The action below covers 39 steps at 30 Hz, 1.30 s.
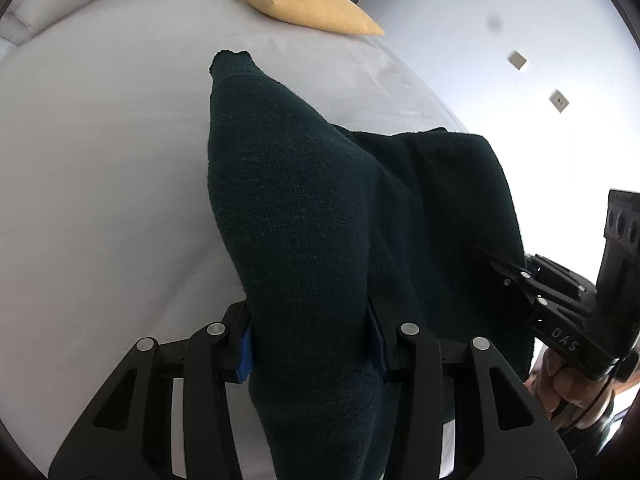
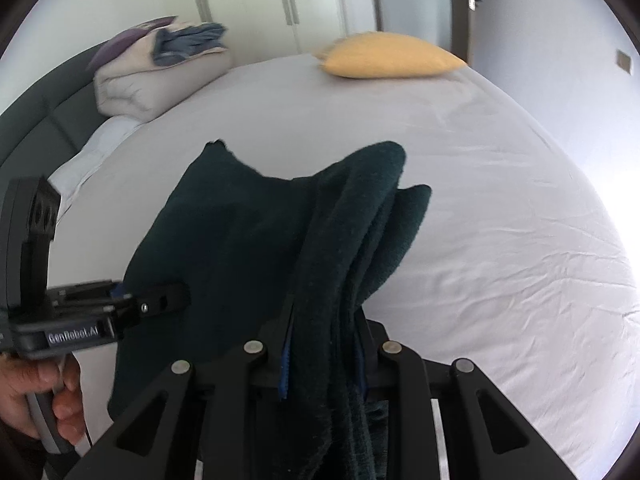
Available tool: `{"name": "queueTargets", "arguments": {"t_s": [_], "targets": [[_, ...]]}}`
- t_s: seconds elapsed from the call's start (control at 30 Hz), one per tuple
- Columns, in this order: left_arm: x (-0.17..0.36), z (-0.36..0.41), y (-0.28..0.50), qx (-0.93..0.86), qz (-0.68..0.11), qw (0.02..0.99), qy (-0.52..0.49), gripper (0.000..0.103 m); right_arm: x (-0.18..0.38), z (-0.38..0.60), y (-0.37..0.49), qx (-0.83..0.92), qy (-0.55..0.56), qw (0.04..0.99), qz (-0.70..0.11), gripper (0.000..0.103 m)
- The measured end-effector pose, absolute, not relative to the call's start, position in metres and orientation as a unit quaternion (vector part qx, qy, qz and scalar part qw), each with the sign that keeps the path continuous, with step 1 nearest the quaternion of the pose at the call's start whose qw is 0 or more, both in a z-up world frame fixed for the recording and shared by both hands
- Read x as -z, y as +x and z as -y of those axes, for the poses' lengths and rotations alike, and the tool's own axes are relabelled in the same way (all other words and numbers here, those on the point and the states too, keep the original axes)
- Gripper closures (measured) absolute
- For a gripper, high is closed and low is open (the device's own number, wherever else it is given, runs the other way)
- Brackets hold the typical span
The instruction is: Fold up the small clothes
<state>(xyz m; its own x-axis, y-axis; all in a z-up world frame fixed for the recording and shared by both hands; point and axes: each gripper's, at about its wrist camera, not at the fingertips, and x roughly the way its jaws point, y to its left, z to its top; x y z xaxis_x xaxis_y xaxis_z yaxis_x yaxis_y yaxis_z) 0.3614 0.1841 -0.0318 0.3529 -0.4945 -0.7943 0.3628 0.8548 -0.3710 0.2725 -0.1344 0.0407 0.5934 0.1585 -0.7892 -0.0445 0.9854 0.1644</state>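
Now, with left claw (image 1: pixel 310 344) and right claw (image 2: pixel 324 364) both clamped on the dark green knit (image 1: pixel 320 208), lifted clear above the bed (image 1: pixel 100 168), short of the yellow pillow (image 1: pixel 308 4): keeping both corners level, taut, lowering evenly.

You see a dark green garment (image 1: pixel 304 216) of coarse matt knit, a smooth matt cotton-like sheet on the bed (image 1: pixel 100 160), and matt black plastic fingers (image 1: pixel 236 344) with shiny metal pins.
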Motion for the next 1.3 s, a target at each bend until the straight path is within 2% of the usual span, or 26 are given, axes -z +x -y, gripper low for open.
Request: {"name": "queueTargets", "arguments": {"t_s": [0.2,0.37,0.57,0.67,0.73,0.77,0.83,0.9,0.97,1.1,1.27,1.3], "targets": [[0.018,-0.238,0.319,0.238,-0.503,0.829,-0.059,0.062,-0.044,0.079,0.233,-0.106,0.080,0.887,-0.443,0.078],[0.028,-0.269,0.294,0.219,-0.513,0.827,-0.072,0.062,-0.032,0.041,0.211,-0.134,0.100,0.875,-0.453,0.078],[0.042,-0.272,0.288,0.212,-0.520,0.823,-0.088,0.061,-0.014,0.023,0.207,-0.144,0.114,0.867,-0.464,0.078],[0.056,-0.266,0.288,0.210,-0.525,0.820,-0.089,0.059,-0.001,0.016,0.209,-0.136,0.098,0.867,-0.469,0.077],[0.062,-0.263,0.293,0.213,-0.525,0.816,-0.114,0.053,0.013,0.021,0.215,-0.125,0.111,0.862,-0.478,0.077],[0.064,-0.263,0.294,0.216,-0.520,0.817,-0.123,0.050,0.019,0.026,0.215,-0.124,0.123,0.861,-0.478,0.076],[0.068,-0.260,0.292,0.214,-0.513,0.822,-0.124,0.037,0.032,0.040,0.213,-0.125,0.155,0.856,-0.477,0.070],[0.070,-0.258,0.291,0.209,-0.507,0.827,-0.128,0.032,0.040,0.048,0.212,-0.126,0.181,0.853,-0.473,0.058],[0.068,-0.256,0.288,0.207,-0.502,0.828,-0.139,0.032,0.043,0.055,0.214,-0.127,0.204,0.852,-0.465,0.053],[0.053,-0.250,0.274,0.185,-0.478,0.849,-0.127,0.032,0.034,0.061,0.207,-0.116,0.214,0.857,-0.455,0.048],[0.000,-0.248,0.229,0.119,-0.380,0.915,-0.059,0.031,0.001,0.064,0.181,-0.086,0.175,0.890,-0.412,0.048],[-0.015,-0.242,0.217,0.109,-0.350,0.929,-0.041,0.026,-0.010,0.064,0.174,-0.077,0.167,0.898,-0.399,0.045]]}}
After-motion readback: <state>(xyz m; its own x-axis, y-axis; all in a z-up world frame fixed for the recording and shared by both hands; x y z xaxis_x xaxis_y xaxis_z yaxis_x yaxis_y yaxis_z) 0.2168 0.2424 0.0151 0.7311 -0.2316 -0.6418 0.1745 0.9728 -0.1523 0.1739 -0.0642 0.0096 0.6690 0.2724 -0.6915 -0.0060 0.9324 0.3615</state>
